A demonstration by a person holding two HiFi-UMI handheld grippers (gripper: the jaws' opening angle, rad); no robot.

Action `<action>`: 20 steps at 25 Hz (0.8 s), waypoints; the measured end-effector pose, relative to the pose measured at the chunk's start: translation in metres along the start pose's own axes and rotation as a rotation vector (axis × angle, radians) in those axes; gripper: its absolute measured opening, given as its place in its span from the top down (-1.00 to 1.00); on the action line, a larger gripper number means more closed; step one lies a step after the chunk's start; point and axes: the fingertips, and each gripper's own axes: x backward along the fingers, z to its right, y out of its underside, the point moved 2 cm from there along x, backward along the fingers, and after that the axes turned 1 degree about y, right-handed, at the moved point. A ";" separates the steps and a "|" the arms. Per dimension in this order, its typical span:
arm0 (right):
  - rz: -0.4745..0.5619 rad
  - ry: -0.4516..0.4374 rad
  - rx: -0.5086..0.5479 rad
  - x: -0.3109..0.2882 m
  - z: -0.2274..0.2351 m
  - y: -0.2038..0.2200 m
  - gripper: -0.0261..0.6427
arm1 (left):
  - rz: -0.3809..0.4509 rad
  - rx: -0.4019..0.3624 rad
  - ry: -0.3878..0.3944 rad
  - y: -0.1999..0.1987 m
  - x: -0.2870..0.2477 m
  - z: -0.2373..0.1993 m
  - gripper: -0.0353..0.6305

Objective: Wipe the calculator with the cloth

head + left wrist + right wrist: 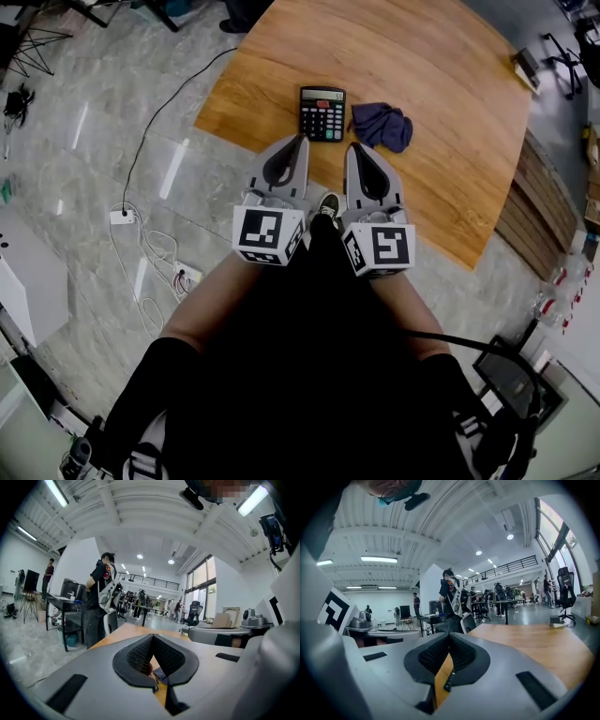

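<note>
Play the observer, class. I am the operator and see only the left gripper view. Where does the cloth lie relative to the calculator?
Observer: In the head view the dark blue cloth lies crumpled on the wooden table, just right of the calculator.
Operator: Is the right gripper holding anything?
Observer: No. The right gripper has its jaws shut with nothing between them.
Operator: Which way up is the calculator?
Observer: Face up, keys showing, with its display at the far end.
</note>
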 end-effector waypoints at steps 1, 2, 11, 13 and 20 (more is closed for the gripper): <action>-0.007 -0.004 -0.003 -0.004 0.006 0.001 0.88 | -0.006 -0.002 -0.004 0.000 -0.006 0.000 0.89; -0.012 -0.008 -0.005 -0.009 0.011 0.003 0.88 | -0.013 -0.004 -0.008 0.001 -0.012 0.000 0.90; -0.062 -0.082 -0.001 -0.047 0.050 0.020 0.88 | -0.087 -0.027 -0.053 0.019 -0.065 0.002 0.90; -0.078 -0.087 -0.005 -0.056 0.056 0.027 0.88 | -0.103 -0.029 -0.057 0.026 -0.074 0.000 0.90; -0.161 -0.067 -0.028 -0.088 0.069 0.065 0.88 | -0.189 -0.025 -0.026 0.065 -0.105 -0.016 0.90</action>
